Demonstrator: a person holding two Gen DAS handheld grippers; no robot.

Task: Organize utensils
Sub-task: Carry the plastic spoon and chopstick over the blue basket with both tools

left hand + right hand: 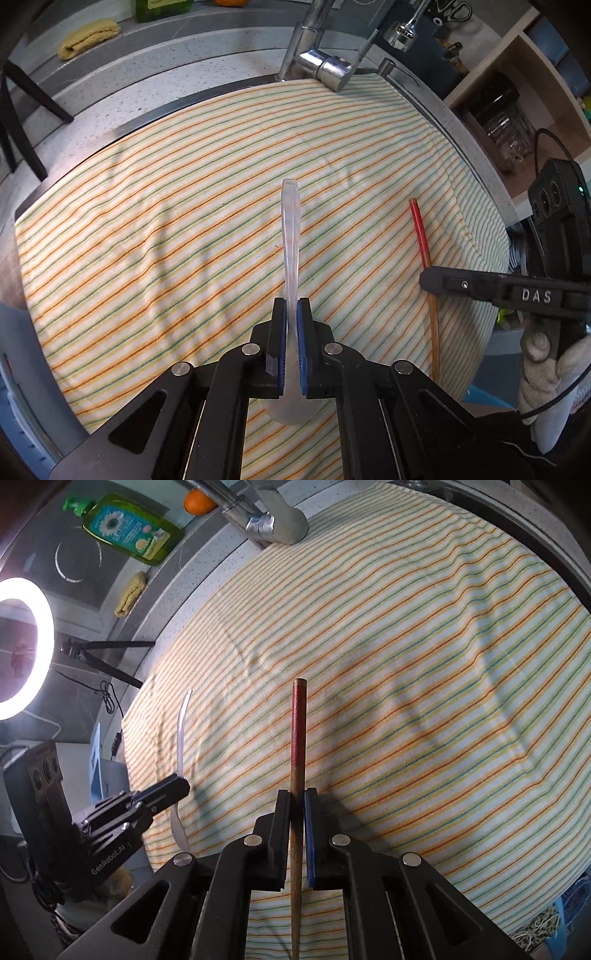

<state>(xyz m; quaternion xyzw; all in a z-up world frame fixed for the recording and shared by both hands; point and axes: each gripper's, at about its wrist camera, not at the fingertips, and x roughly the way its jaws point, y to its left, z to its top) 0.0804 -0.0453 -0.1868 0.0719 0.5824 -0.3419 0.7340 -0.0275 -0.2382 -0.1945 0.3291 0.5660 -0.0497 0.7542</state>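
Clamping a clear plastic spoon (291,236) by its neck, the left hand-held gripper (291,343) has its 2 blue-padded jaws closed tight on it; the handle runs away from the jaws over the striped cloth (166,206), toward the chrome faucet (317,55), and the bowl sits under the jaws on the side away from the faucet. The right hand-held gripper (297,830) is likewise closed, pinching a wooden chopstick (298,738) with a red-painted end; that red end points toward the faucet, and the bare wooden part passes back between the jaws and out of the bottom of the right wrist view. Seen from the left wrist camera, the chopstick lies to the right of the spoon, both roughly in line with the faucet. The striped cloth covers the desk up to the faucet's base. Beyond the faucet stand a green dish soap bottle (125,528) and an orange (197,502); a folded yellow cloth (88,37) lies left of the faucet.
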